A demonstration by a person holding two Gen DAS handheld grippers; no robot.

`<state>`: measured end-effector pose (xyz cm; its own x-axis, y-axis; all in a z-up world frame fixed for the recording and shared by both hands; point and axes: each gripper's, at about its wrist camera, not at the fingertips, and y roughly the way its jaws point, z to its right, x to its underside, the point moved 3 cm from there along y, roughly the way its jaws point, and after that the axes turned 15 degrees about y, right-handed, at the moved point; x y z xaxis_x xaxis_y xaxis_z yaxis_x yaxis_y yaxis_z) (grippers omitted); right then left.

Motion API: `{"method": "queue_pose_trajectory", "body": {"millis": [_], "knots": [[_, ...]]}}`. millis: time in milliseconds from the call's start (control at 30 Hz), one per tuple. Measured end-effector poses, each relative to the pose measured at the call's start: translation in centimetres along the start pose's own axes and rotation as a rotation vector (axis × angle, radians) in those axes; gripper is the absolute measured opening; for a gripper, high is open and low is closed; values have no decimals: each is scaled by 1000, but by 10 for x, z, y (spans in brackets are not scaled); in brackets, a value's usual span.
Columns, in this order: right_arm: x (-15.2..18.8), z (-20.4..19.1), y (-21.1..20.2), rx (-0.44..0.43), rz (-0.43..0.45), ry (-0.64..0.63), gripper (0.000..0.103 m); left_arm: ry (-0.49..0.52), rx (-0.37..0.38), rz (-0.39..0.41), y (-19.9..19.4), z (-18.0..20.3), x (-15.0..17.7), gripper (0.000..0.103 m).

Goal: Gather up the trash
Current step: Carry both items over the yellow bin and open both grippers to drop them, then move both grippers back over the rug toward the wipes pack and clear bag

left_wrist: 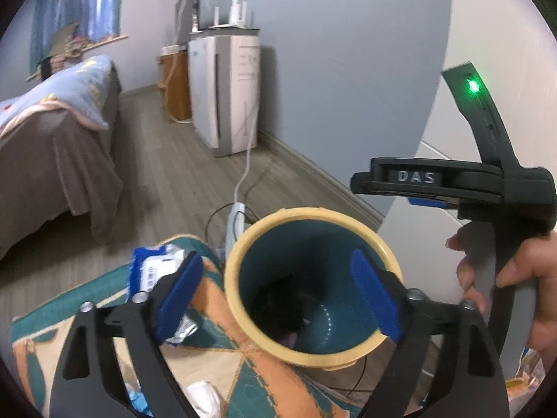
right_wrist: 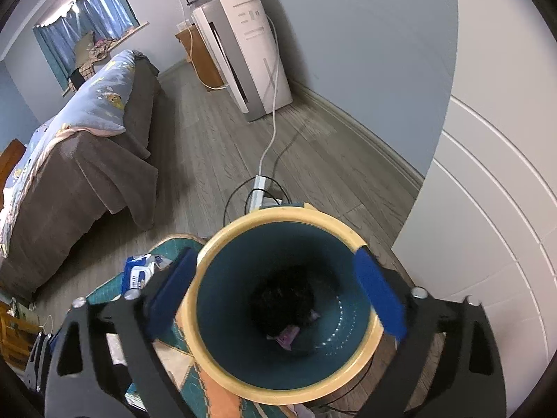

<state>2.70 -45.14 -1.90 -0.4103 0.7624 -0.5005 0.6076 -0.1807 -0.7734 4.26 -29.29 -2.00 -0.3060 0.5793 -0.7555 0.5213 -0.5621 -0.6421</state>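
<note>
Jaws wide, empty, above bin (right_wrist: pixel 283 313).

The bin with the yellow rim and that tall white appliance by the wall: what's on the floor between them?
A white power strip lies just beyond the bin, its white cable running over bare wood floor to the white appliance. A thin black cable loops beside the strip. The right wrist view shows it best.

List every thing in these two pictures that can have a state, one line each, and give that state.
Left claw: open, nothing between its pads.
Right claw: open, nothing held.
Trash bin: upright, no lid, dark trash and a purple scrap at the bottom.
Blue wrapper: crumpled, lying on the patterned mat beside the bin, not yet collected.
Power strip: on the floor, white cable plugged in.
</note>
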Motion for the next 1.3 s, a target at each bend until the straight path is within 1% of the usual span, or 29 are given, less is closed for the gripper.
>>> {"method": "queue_pose_trajectory", "body": {"millis": [33,100,300,400,500,667,733,833,1000,1100,1200,1300], "knots": [[0,-3,0,-5,-1,-3,95,-7,-13,-5,-2,-3,1,92],[3,-11,-2,-14,4,-18,97,-12,-37,-18,-8,-11,5,93],[13,-42,-8,-35,12,-84,97,-19,-127,-70,-36,-45,23,94],[21,-61,-11,-46,9,-113,97,-52,-175,-88,-55,-68,35,94],[32,-81,-17,-69,-1,-147,97,-94,-207,-113,-78,-91,56,95],[53,-118,-32,-107,-3,-202,97,-119,-264,-167,-111,-118,93,95],[63,-134,-36,-130,-10,-231,97,-144,-278,-173,-122,-127,105,95],[77,-152,-41,-138,-13,-272,97,-196,-309,-176,-140,-140,128,96],[98,-176,-41,-135,-31,-316,97,-214,-367,-197,-155,-155,159,96],[113,-184,-40,-136,-39,-349,97,-228,-380,-194,-158,-163,172,96],[130,-190,-32,-128,-80,-367,97,-237,-400,-202,-157,-173,183,96],[144,-196,-23,-115,-103,-386,97,-236,-405,-212,-152,-181,190,96]]}}
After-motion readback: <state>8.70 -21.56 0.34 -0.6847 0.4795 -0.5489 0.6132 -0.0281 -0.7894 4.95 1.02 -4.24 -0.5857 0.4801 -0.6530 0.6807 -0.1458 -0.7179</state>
